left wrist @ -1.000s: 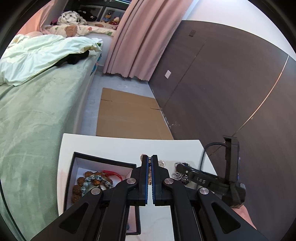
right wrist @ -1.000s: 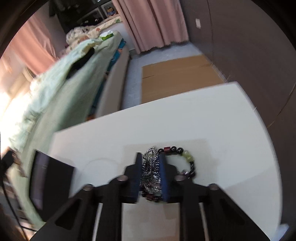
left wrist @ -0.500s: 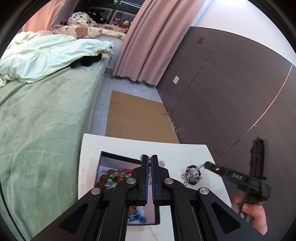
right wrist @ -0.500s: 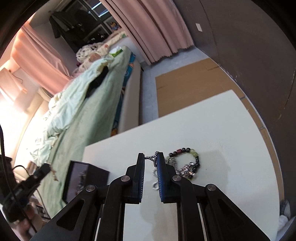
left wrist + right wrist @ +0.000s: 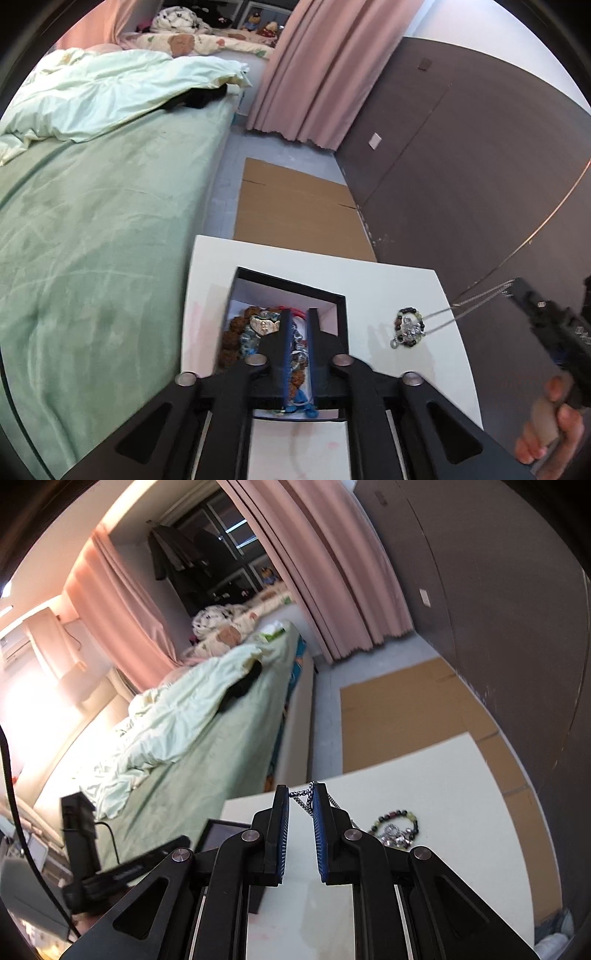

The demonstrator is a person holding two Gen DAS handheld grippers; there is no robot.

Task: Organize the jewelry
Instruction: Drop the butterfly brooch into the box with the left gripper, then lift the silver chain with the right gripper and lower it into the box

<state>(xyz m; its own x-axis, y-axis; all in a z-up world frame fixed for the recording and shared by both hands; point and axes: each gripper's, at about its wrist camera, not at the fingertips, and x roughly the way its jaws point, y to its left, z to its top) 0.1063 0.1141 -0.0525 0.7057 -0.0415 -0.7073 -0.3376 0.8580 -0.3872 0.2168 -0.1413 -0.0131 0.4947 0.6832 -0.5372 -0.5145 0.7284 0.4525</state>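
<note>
A black jewelry box [image 5: 334, 301] with a white lining sits on the white table [image 5: 388, 280] and holds several bead bracelets [image 5: 236, 332]. My left gripper [image 5: 298, 314] hovers over the box, jaws slightly apart and empty. My right gripper [image 5: 300, 792] is shut on a silver chain necklace [image 5: 301, 797] and holds it raised; the chain [image 5: 476, 297] stretches taut down to a heap with a beaded bracelet [image 5: 408, 326] on the table. The bracelet also shows in the right wrist view [image 5: 395, 827].
A green bed [image 5: 92, 221] lies left of the table. Flat cardboard [image 5: 295, 214] covers the floor beyond it. A dark wood wall [image 5: 480, 166] runs on the right. Pink curtains [image 5: 325, 66] hang at the back.
My right gripper has lifted up and back, drawing the chain out of the heap. My left gripper has moved over the box and its jaws have parted slightly.
</note>
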